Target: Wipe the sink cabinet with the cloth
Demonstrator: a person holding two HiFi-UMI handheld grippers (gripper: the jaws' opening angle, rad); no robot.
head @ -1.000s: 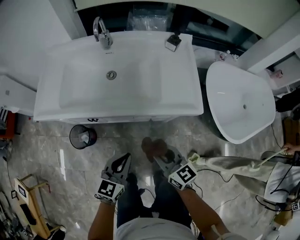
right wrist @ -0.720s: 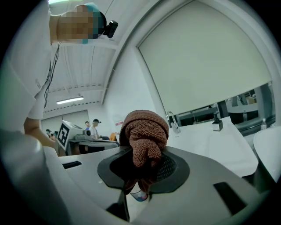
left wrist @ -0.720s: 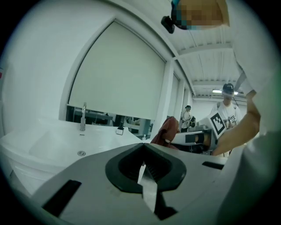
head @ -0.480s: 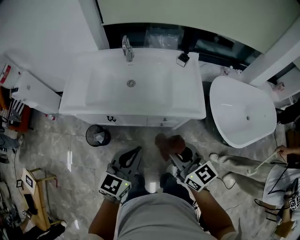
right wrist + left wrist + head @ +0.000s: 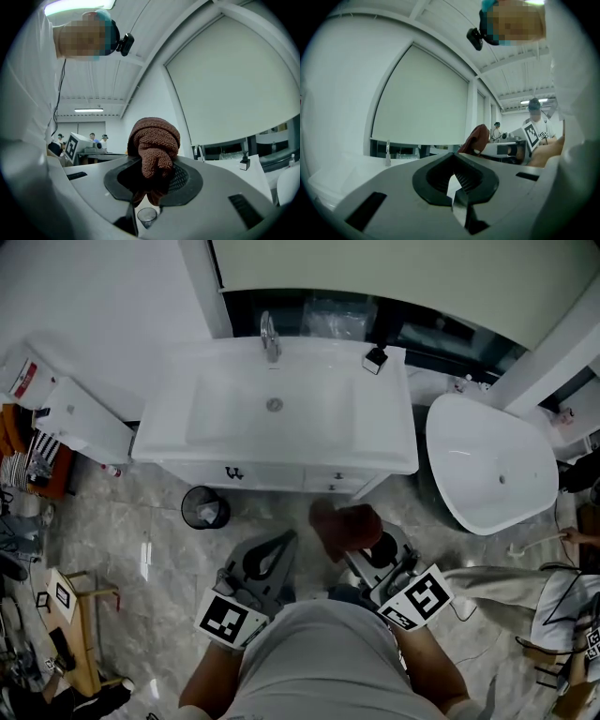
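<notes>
right gripper (image 5: 371, 552) clamps the brown cloth (image 5: 345, 529) — left gripper (image 5: 283, 543) closed, empty; bin (image 5: 205, 508) beside the sink cabinet (image 5: 281, 474).

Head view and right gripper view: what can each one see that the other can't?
Only the head view shows the bin on the floor and the sink drain. Only the right gripper view shows the ceiling light and far-off people. Both show the brown cloth clamped in the right hand-held gripper, and the faucet.
</notes>
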